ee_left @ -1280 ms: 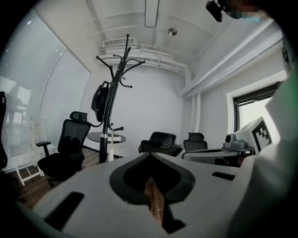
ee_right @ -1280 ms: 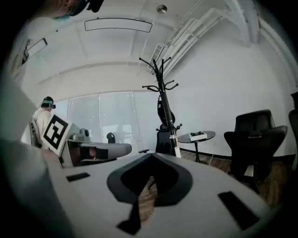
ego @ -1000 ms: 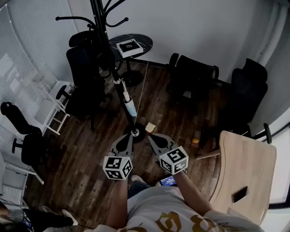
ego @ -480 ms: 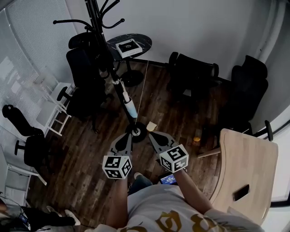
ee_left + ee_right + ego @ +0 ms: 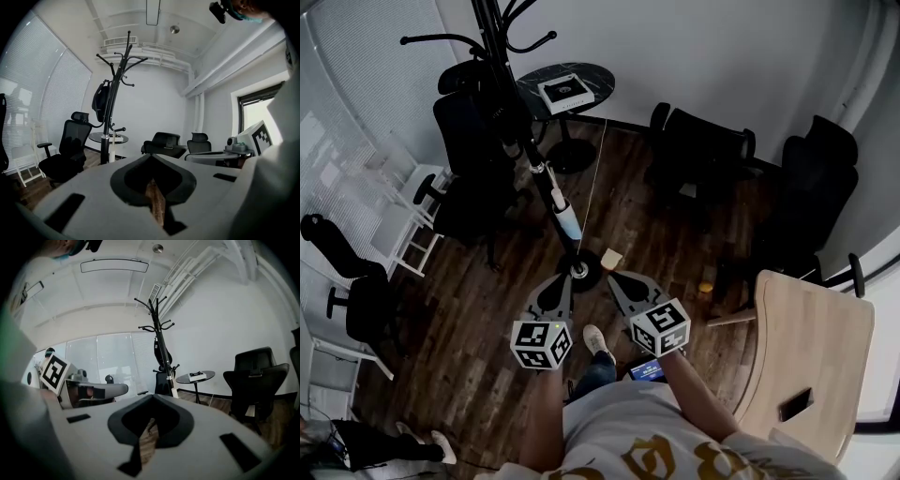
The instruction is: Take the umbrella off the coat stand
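Both pairs of jaws are clenched with nothing between them, the left gripper (image 5: 567, 284) and the right gripper (image 5: 615, 283) side by side. Farther off, the black umbrella (image 5: 100, 96) hangs on the coat stand (image 5: 500, 56), left of a round side table (image 5: 591, 82).

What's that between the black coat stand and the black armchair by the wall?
A small round black table carrying a white box, seen in the head view.

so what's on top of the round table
A flat white box with a dark top lies on the round table; whatever is inside it is hidden.
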`<action>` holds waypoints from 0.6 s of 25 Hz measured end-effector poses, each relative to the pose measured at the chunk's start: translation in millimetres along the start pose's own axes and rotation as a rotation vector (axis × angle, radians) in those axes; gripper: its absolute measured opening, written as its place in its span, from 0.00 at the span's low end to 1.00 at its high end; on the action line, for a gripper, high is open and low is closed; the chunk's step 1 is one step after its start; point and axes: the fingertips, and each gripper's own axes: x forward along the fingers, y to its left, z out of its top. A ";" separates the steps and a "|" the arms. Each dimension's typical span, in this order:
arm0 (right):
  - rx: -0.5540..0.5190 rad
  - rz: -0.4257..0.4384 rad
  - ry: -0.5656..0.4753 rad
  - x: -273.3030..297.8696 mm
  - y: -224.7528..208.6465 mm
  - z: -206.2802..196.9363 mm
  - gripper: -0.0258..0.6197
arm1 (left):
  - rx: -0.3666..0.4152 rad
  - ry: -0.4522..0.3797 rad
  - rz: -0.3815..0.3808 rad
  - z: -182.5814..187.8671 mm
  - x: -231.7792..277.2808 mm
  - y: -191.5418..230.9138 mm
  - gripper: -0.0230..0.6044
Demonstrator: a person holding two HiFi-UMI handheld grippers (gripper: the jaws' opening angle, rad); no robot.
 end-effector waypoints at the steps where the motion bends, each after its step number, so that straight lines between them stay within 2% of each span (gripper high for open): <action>1: -0.008 -0.006 -0.007 2.8 -4.3 1.7 0.06 | -0.004 -0.001 0.001 0.2 4.5 3.0 0.07; 5: -0.011 -0.028 -0.027 18.1 -30.3 11.0 0.06 | -0.011 -0.002 0.000 2.4 27.1 15.3 0.07; 15: -0.035 -0.013 0.029 90.2 -71.9 20.2 0.06 | -0.043 -0.002 -0.001 16.9 96.6 59.8 0.07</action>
